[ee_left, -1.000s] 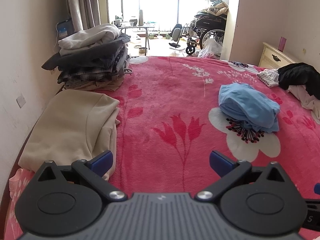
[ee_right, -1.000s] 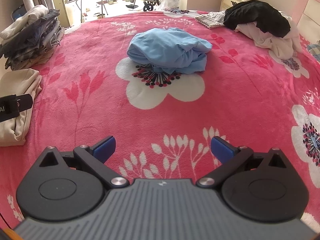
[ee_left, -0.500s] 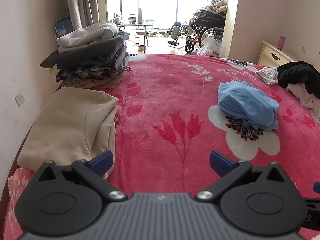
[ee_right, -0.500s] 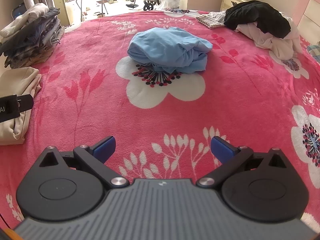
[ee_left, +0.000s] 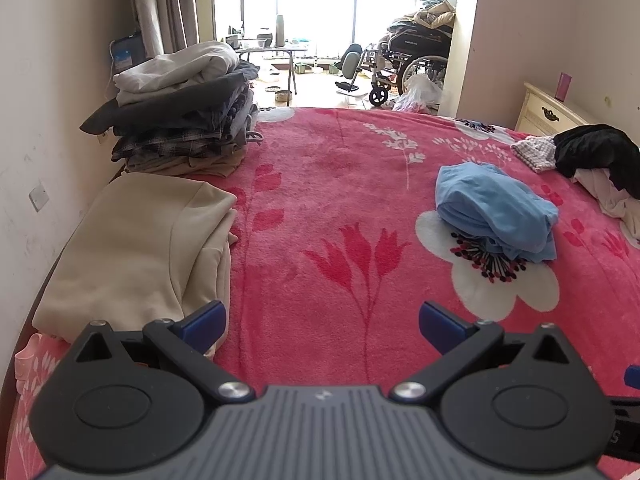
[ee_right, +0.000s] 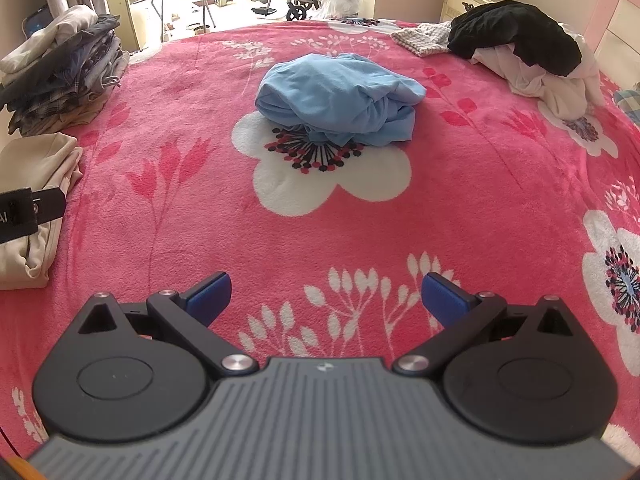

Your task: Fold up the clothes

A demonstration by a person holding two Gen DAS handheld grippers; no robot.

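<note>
Clothes: one blue heap (ee_right: 340, 98), one stack (ee_left: 180, 116)

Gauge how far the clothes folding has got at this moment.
Done: a stack of folded clothes and a folded beige garment by the wall. In hand: nothing; left gripper and right gripper are open and empty. Left: the crumpled blue garment and the black and white pile.
</note>
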